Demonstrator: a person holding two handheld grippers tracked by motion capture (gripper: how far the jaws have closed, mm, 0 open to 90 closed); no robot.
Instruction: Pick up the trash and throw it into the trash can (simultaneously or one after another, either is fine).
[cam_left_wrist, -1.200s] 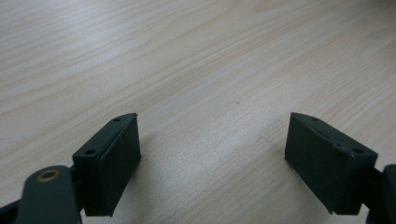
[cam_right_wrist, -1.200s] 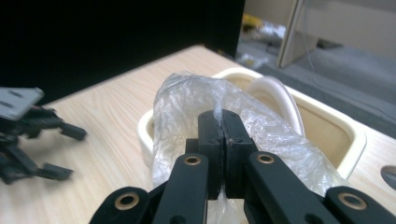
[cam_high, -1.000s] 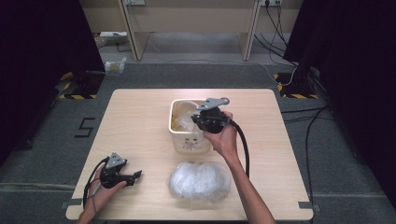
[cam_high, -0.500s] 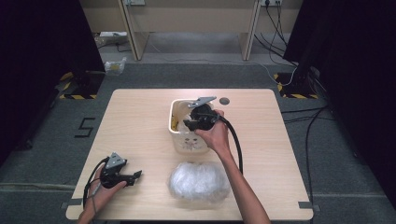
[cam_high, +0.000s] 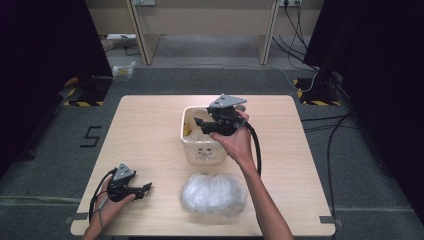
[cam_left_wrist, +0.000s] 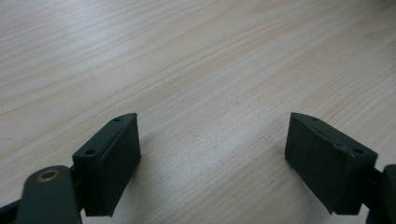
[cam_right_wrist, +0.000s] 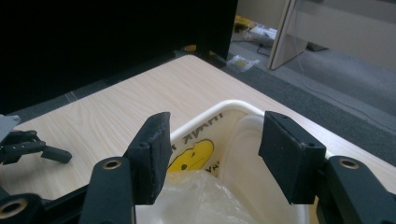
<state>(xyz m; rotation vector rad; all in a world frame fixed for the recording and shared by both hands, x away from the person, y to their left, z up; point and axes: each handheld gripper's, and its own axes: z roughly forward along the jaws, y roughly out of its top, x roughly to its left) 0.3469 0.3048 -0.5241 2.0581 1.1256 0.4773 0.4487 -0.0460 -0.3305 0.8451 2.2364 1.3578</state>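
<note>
A white bin (cam_high: 202, 150) with a face drawn on its front stands mid-table. Inside it lie a clear plastic bag (cam_right_wrist: 201, 198) and a bag with a yellow smiley (cam_right_wrist: 194, 154). My right gripper (cam_high: 199, 122) hovers over the bin's top, pointing left, jaws open with nothing between them (cam_right_wrist: 215, 149). The bin's rim (cam_right_wrist: 224, 106) runs just beyond its jaws. My left gripper (cam_high: 145, 188) rests at the table's near left, open over bare wood (cam_left_wrist: 212, 158). It is also visible from the right gripper view as a small black gripper (cam_right_wrist: 32, 147).
A crumpled bundle of clear plastic (cam_high: 214, 195) lies in front of the bin, near the table's front edge. The wooden table (cam_high: 145, 130) is bare on its left half. Cables trail on the grey floor to the right.
My right gripper has shifted slightly above the bin, first to the left and then a little back and farther away. The left gripper has stayed where it was.
</note>
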